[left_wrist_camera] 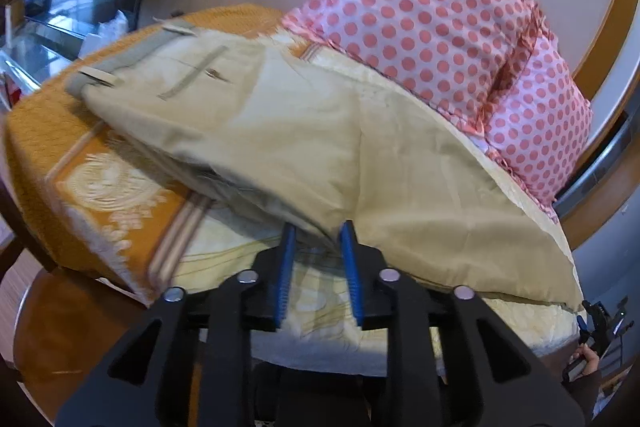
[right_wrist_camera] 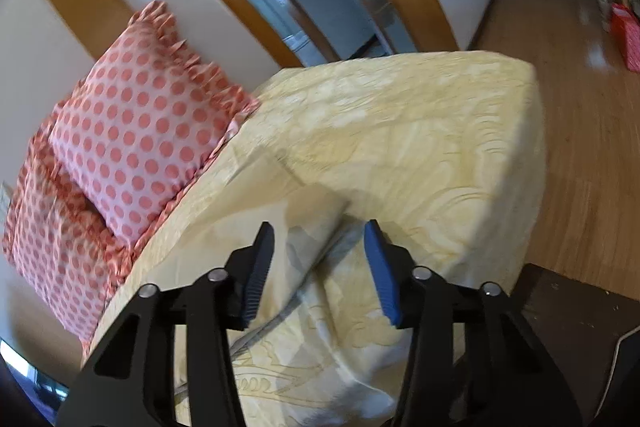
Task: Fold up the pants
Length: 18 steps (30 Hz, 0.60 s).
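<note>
Beige pants [left_wrist_camera: 304, 131] lie on the bed, waistband at the far left, legs running right toward the near edge. My left gripper [left_wrist_camera: 318, 233] has its blue pads close together with a raised fold of the pants at their tips; whether the cloth is pinched is unclear. In the right wrist view my right gripper [right_wrist_camera: 320, 233] is open, its jaws on either side of the corner of a pant leg end [right_wrist_camera: 316, 211] lying on the cream bedspread. The right gripper also shows small in the left wrist view [left_wrist_camera: 600, 323].
The bed has a cream patterned bedspread [right_wrist_camera: 420, 131] and an orange patterned blanket [left_wrist_camera: 100, 179] at the left. Two pink polka-dot pillows [left_wrist_camera: 420, 7] lean against the wall behind. Wooden floor [right_wrist_camera: 580, 127] lies past the bed's right edge.
</note>
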Each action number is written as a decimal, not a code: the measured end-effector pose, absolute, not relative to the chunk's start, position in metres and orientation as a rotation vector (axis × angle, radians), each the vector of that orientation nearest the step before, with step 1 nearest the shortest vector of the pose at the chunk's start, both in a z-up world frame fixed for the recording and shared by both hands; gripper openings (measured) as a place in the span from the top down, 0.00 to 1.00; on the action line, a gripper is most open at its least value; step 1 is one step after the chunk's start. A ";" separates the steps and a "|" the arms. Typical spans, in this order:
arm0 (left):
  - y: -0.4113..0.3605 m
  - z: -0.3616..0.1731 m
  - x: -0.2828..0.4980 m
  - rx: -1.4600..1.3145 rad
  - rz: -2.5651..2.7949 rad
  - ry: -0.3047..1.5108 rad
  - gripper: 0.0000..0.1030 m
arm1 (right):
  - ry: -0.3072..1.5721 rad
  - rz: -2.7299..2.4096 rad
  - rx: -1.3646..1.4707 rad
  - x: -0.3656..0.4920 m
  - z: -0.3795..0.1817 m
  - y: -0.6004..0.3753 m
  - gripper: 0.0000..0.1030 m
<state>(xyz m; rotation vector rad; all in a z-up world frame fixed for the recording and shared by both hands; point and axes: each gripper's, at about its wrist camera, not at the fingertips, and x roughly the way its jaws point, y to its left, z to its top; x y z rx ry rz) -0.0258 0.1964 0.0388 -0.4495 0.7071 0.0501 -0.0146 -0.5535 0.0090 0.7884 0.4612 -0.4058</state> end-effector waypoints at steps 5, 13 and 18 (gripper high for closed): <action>0.204 0.065 -0.046 -0.377 0.160 0.555 0.30 | 0.460 -0.382 0.701 0.000 0.008 -0.538 0.73; 0.203 0.058 -0.009 -0.334 0.149 0.549 0.18 | 0.383 -0.280 0.609 0.021 0.038 -0.515 0.96; 0.205 0.029 0.008 -0.373 0.167 0.654 0.16 | 0.313 0.109 0.522 0.057 0.107 -0.412 0.97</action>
